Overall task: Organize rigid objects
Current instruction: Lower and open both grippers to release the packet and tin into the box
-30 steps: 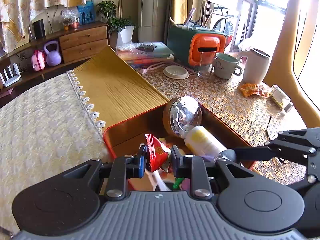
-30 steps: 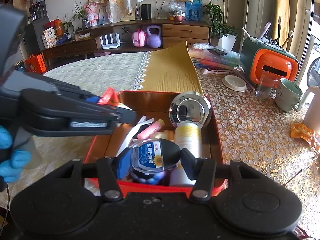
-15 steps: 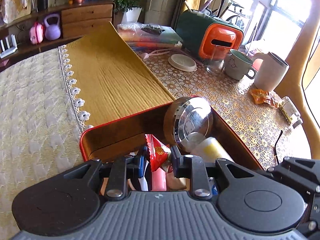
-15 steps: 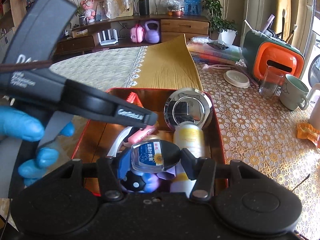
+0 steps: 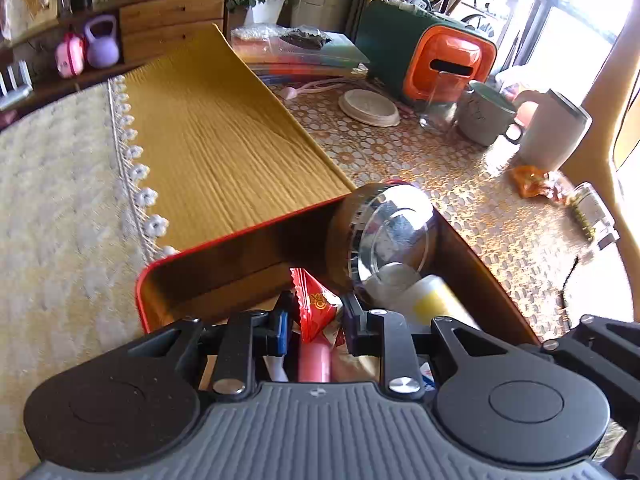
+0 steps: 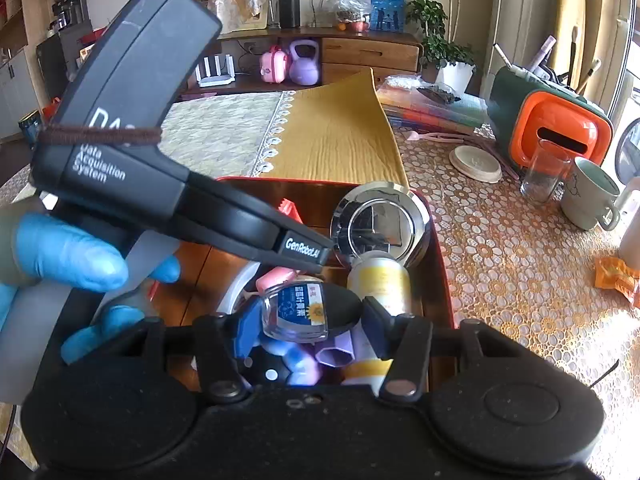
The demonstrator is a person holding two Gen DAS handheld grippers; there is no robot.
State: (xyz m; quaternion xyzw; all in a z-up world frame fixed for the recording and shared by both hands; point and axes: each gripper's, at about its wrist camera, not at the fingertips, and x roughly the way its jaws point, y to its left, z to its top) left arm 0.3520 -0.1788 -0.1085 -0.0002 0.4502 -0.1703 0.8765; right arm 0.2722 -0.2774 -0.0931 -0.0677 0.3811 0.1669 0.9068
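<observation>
A red tray holds a chrome round lid, a yellow-white bottle, a pink tube and small toys. My left gripper is shut on a red snack packet, low inside the tray. Its body crosses the right wrist view. My right gripper is shut on a small glass jar with a black lid, just above the tray's near end.
On the lace-patterned table right of the tray stand a green-orange box, a glass, a mug, a white cup, a round white lid and an orange wrapper. A yellow cloth lies behind the tray.
My left gripper has moved forward and lower into the tray with the red packet. My right gripper has stayed shut on the jar and shifted slightly forward.
</observation>
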